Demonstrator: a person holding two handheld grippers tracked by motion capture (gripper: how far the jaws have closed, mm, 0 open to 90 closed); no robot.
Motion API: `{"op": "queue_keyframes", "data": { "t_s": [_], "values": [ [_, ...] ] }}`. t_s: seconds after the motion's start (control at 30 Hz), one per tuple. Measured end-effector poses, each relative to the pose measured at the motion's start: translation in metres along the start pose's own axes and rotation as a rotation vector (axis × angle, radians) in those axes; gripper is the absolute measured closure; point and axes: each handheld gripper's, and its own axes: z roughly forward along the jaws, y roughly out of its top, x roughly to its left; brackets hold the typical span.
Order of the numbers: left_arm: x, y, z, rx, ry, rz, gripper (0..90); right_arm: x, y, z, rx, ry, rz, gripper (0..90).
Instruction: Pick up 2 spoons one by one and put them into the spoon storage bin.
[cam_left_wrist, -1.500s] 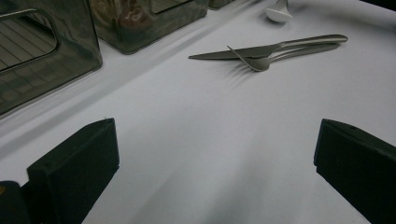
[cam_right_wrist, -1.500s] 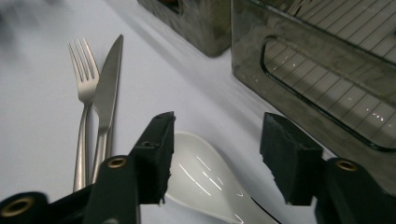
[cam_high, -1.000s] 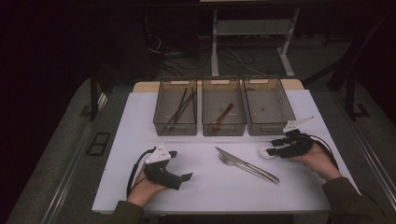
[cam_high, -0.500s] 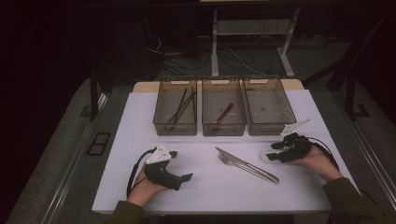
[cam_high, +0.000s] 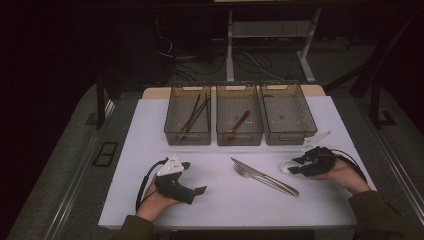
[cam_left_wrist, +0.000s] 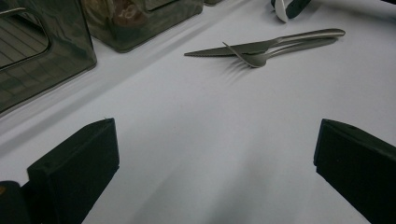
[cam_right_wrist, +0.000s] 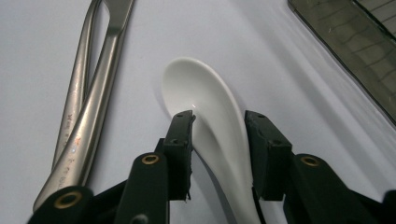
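One white ceramic spoon (cam_right_wrist: 210, 121) lies near right on the table (cam_high: 150, 150), right gripper (cam_right_wrist: 219, 123) jaws just closing around its neck, left gripper (cam_left_wrist: 210, 154) released; glossy curve could squirt out.

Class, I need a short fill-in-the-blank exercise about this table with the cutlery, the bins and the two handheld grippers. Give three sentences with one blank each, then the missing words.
1. The right gripper has its jaws around a white ____, and they have just been closing.
2. At the back of the white table stand ____ clear bins in a row.
3. The fork and the ____ lie crossed between the two grippers, while the left gripper is open over bare table.

Missing words: spoon; three; knife
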Motion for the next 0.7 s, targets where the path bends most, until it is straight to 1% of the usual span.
{"op": "queue_keyframes", "data": {
  "t_s": [0.33,0.43,0.53,0.7],
  "values": [
    [-0.0005,0.0001,0.0003,0.004,-0.003,0.004,0.0,0.0009,-0.0015,-0.0031,0.014,0.014,-0.024,73.7],
    [-0.0006,0.0001,0.0004,0.005,-0.005,0.006,0.0,0.0021,-0.0017,-0.0034,0.02,0.031,-0.026,77.4],
    [-0.0007,0.0002,0.0002,0.003,-0.005,0.006,0.0,0.0032,-0.0014,-0.0033,0.025,0.024,-0.036,77.9],
    [-0.001,0.0003,0.0002,0.004,-0.008,0.009,0.0,0.0041,-0.0009,-0.0034,0.028,0.026,-0.033,78.9]
  ]
}}
